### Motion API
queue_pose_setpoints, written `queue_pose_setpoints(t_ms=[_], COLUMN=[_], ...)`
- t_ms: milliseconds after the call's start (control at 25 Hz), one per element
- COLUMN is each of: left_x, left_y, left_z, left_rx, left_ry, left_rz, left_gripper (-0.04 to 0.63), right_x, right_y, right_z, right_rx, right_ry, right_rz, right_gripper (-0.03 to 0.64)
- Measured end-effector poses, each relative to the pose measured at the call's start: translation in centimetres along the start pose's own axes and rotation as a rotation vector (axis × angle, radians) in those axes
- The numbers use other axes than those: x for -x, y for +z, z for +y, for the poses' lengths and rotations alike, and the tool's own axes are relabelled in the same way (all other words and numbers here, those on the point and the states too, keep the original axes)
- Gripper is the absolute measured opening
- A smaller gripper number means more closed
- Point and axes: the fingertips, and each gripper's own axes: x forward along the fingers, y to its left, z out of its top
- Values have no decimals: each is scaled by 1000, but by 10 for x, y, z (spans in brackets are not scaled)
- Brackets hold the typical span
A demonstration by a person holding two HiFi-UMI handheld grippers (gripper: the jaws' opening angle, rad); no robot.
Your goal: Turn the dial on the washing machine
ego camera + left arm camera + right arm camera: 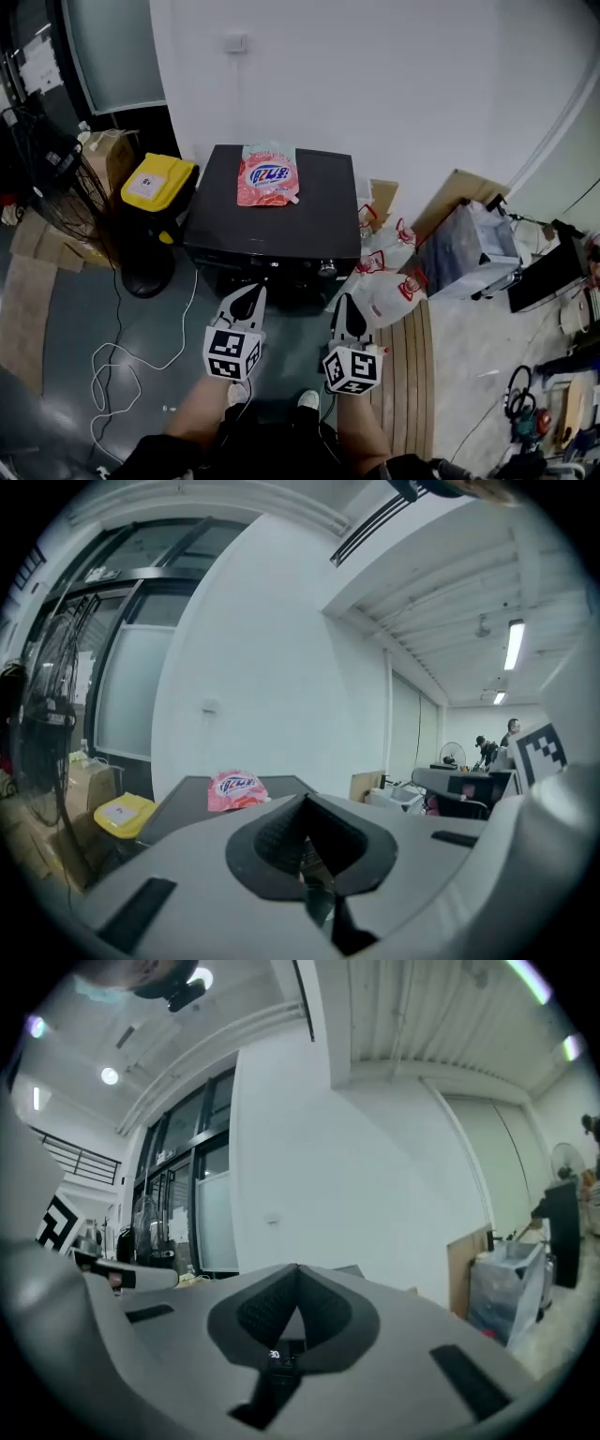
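Sitting on the washer's [272, 211] front panel, at 1 o'clock from the right gripper [346, 307], the dial [326, 269] looks small, rigid and probably click-stepped; pinch its rim squarely. Right and left gripper [250, 298] jaws are pressed together, empty.

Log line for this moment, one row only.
left gripper: shut, empty | right gripper: shut, empty | dial: untouched | pink detergent bag: atop washing machine
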Motion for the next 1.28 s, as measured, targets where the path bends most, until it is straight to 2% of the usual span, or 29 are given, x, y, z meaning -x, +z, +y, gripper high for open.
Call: queue_pose_setpoints(t_ms=[120, 320, 600, 840, 1080, 1280], left_x=[20, 38, 42, 39, 38, 39], left_y=[22, 29, 50, 51, 50, 49], left_z=[-2, -12, -4, -6, -7, -9], left_rx=[-25, -70, -83, -102, -157, -152], left_ry=[2, -18, -7, -18, -8, -18], left_rz=[-34, -48, -85, -87, -87, -78], left_gripper=[8, 8, 8, 8, 8, 8], right_x=[10, 22, 13, 8, 6, 6], right_y=[17, 36, 40, 41, 42, 43], right_z=[19, 41, 49, 50, 52, 57], right_rx=[60, 117, 93, 98, 96, 95], right_ry=[22, 59, 69, 65, 76, 80], right_rz=[-27, -63, -67, -72, -69, -70], right_gripper=[-2, -2, 0, 0, 0, 0])
